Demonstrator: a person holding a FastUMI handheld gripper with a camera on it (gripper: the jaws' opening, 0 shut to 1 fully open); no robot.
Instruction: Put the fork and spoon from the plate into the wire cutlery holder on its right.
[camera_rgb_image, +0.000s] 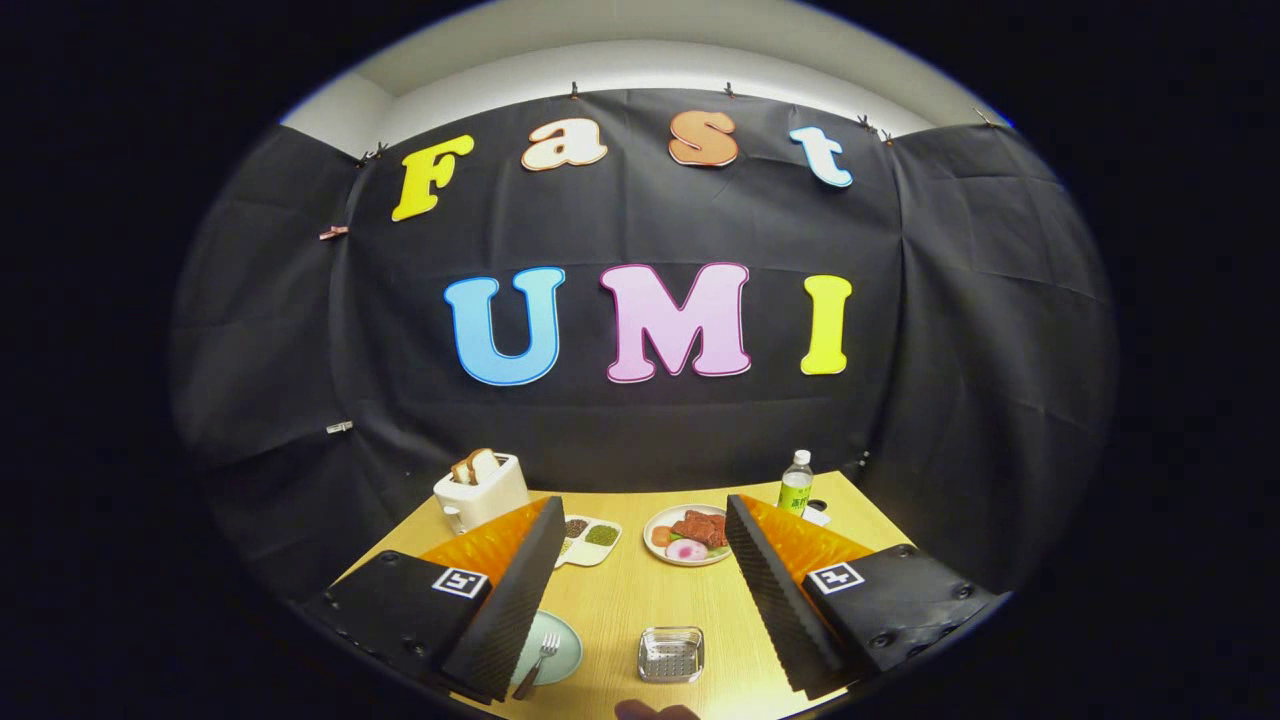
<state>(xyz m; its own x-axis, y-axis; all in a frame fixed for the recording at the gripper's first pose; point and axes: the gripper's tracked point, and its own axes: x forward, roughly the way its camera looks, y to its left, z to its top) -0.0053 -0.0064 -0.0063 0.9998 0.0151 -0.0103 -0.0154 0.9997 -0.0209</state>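
Note:
My gripper (645, 590) hangs open above the wooden table, its two black-padded fingers spread wide with nothing between them. Below and between the fingers stands the small wire cutlery holder (671, 654). To its left lies a pale green plate (556, 650), partly hidden behind the left finger (520, 590). A fork (540, 662) rests on that plate, tines pointing away from me. The rest of the plate's contents are hidden by the finger, so I cannot make out a spoon.
Beyond the fingers sit a white toaster (481, 490) with bread slices, a divided dish of seeds (590, 541), a plate of food (688, 534) and a green-labelled bottle (796, 484). A fingertip (655, 711) shows at the near table edge.

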